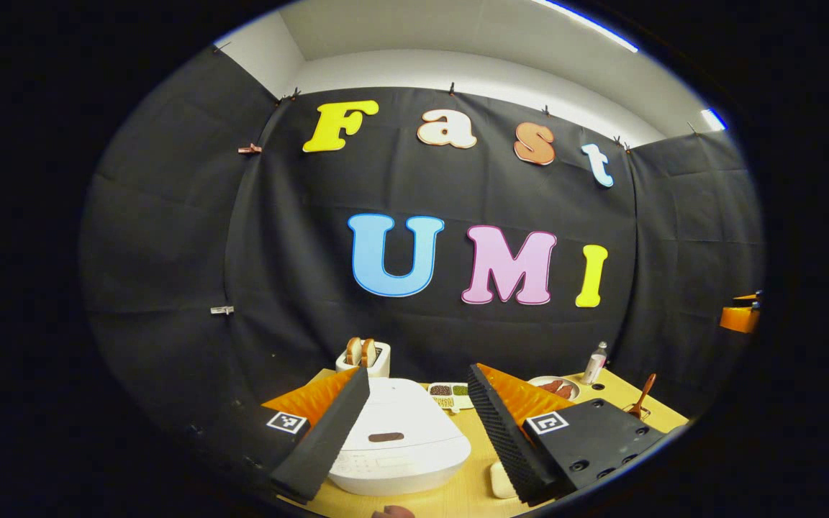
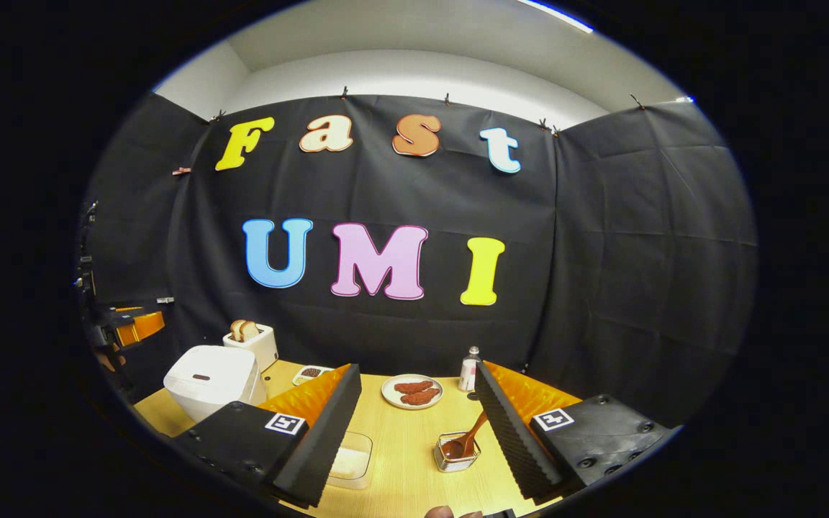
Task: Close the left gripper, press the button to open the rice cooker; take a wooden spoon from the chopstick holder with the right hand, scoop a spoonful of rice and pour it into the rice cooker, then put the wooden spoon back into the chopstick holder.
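Left gripper (image 1: 414, 424): held spread above the rice cooker (image 1: 400, 439), unclenched for the button press.
Right gripper (image 2: 414, 424): spread, aimed toward the wooden spoon (image 2: 466, 437).

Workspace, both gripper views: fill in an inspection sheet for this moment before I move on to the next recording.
Surface: wooden table, bare at its middle.
Job's things: rice cooker lid down; wooden spoon standing in the chopstick holder; rice container on the table.
Clutter: toaster with bread, plate of food, bottle, small sectioned dish.
Grippers: left gripper open, above the cooker; right gripper open, empty.
Cables: nothing seen.
Surroundings: black cloth wall, white ceiling.
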`<state>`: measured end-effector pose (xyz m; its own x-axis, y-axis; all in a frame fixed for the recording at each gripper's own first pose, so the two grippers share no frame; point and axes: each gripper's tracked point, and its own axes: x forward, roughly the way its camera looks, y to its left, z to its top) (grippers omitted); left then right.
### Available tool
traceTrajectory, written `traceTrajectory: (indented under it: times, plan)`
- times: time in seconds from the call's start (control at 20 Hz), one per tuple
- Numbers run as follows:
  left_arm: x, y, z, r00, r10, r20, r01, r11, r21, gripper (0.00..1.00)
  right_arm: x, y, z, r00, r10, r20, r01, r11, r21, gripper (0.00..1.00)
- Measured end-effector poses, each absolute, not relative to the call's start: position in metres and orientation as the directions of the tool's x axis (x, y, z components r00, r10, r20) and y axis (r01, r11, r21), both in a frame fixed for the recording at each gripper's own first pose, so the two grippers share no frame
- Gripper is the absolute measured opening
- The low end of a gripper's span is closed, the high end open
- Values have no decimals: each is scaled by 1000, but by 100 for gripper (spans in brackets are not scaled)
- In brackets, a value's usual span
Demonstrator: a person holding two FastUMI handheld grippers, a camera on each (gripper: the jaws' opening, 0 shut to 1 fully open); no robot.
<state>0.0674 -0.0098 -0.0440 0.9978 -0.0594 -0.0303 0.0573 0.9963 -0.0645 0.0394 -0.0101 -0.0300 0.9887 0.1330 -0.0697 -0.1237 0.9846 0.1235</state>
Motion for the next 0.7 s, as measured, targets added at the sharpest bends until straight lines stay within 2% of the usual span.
traceTrajectory:
  times: [0.2, 0.25, 0.3, 0.4, 0.7]
  plan:
    - [45, -8, -35, 997, -75, -16, 74, 996, -45, 95, 41, 5, -16, 988, 153, -35, -149, 983, 106, 99]
    - [39, -8, -35, 997, -76, -18, 75, 996, -52, 95, 39, 10, -12, 987, 158, -27, -154, 982, 106, 94]
    - [33, -8, -36, 997, -76, -20, 75, 995, -58, 95, 37, 14, -9, 987, 162, -17, -159, 982, 103, 99]
    - [21, -7, -33, 997, -79, -15, 78, 995, -64, 95, 35, 20, -4, 986, 168, 0, -168, 982, 87, 96]
    - [-1, -4, -34, 995, -95, -17, 93, 992, -85, 95, 24, 38, -1, 981, 192, 18, -193, 978, 79, 98]
